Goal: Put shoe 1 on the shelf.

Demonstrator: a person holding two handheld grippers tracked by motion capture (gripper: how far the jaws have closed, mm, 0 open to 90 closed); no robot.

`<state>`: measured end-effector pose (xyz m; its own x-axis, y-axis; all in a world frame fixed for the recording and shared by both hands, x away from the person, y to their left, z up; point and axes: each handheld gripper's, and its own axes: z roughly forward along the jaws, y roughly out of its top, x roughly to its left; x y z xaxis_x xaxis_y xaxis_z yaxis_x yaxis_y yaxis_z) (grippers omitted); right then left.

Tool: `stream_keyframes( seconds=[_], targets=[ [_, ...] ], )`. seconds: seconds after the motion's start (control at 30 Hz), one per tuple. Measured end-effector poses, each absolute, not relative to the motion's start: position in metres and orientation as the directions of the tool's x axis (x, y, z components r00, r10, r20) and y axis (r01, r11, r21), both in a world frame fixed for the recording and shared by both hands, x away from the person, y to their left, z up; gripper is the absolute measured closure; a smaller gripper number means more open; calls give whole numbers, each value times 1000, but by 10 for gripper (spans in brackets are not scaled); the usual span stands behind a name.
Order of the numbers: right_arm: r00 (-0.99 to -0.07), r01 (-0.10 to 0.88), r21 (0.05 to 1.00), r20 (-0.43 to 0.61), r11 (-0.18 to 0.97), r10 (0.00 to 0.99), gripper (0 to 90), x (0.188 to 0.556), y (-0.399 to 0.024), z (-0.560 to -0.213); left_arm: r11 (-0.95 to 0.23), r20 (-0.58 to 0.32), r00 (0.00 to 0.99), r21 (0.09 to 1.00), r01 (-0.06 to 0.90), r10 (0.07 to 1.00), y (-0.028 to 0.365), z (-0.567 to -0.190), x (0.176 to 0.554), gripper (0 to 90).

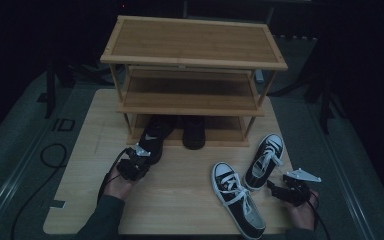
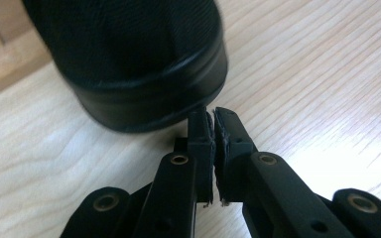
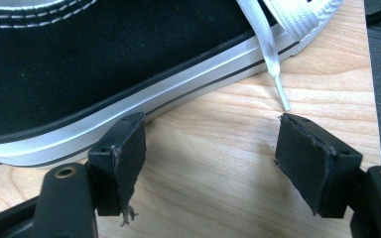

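Note:
A black shoe [image 1: 153, 138] lies half under the bottom tier of a wooden shoe rack [image 1: 192, 55], its heel toward me. My left gripper [image 1: 142, 159] is shut with nothing between its pads, right behind that heel [image 2: 144, 69]; the tips [image 2: 212, 124] are just short of the sole. A second black shoe [image 1: 195, 132] sits beside it on the bottom tier. Two black-and-white sneakers lie on the table: one [image 1: 237, 199] near the front, another [image 1: 265, 160] to its right. My right gripper [image 1: 275, 189] stands open beside a sneaker's white sole [image 3: 129, 104].
The wooden table [image 1: 180, 190] has bare room in the middle and at the left front. A white lace end [image 3: 278, 84] trails on the wood between my right jaws. Dark floor and a cable [image 1: 50, 155] lie left of the table.

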<state>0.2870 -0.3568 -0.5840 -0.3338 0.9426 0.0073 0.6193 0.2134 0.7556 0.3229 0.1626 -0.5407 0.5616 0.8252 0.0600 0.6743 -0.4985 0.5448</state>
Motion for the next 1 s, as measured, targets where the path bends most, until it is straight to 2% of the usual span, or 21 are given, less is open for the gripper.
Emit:
stream_keyframes(
  seconds=[0.53, 1.0],
  targets=[
    [-333, 620, 755, 7, 213, 943, 274, 287, -357, -584, -450, 76, 491, 537, 713, 868, 177, -547, 333, 865],
    [-333, 620, 755, 7, 213, 943, 274, 287, -357, -584, -400, 69, 436, 547, 736, 897, 175, -546, 360, 869]
  ],
)
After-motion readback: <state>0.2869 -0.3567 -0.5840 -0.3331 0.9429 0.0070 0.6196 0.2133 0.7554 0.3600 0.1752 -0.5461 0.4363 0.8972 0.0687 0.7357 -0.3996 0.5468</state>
